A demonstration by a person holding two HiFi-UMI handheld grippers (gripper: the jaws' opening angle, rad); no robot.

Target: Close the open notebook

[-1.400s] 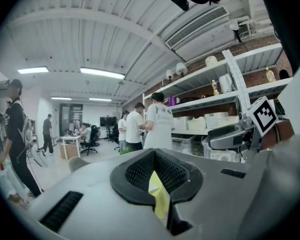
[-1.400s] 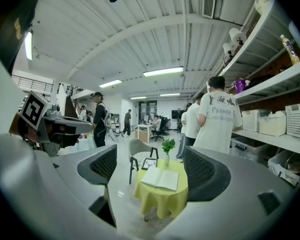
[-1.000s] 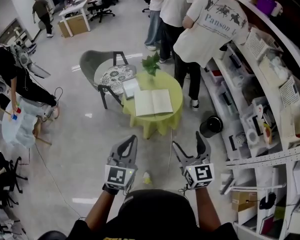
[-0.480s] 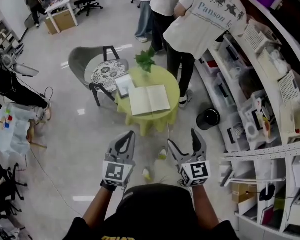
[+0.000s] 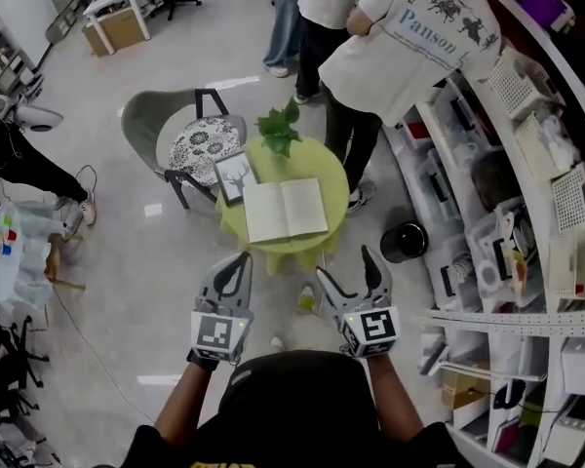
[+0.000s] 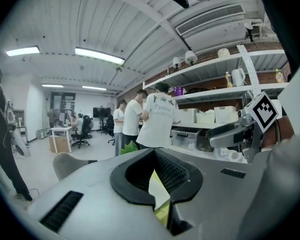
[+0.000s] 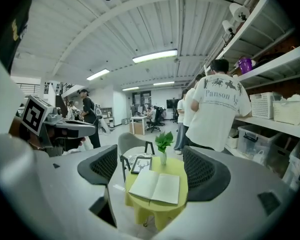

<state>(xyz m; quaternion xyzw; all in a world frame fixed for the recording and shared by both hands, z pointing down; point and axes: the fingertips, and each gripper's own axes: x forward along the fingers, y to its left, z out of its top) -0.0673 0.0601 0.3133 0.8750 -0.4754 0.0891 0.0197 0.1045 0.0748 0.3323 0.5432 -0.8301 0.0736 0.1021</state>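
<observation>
The open notebook [image 5: 286, 210] lies flat, white pages up, on a small round yellow-green table [image 5: 324, 178] some way ahead of me. Both grippers hang in the air short of the table, touching nothing. My left gripper [image 5: 237, 264] has its jaws together; in the left gripper view [image 6: 160, 204] only a thin slit between them shows a sliver of the yellow table. My right gripper [image 5: 349, 273] is open and empty. The right gripper view [image 7: 154, 170] frames the notebook [image 7: 155, 186] and table [image 7: 155, 211] between its pads.
A potted plant [image 5: 278, 125] and a framed deer picture [image 5: 234, 176] share the table. A grey chair [image 5: 175, 135] stands behind it to the left. A person in a white shirt [image 5: 419, 37] stands close at the back right. A black bin [image 5: 407, 242] and shelving [image 5: 526, 164] line the right.
The table and notebook have drawn nearer in the head view as I walk toward them. Both grippers keep the same pose and jaw state.
</observation>
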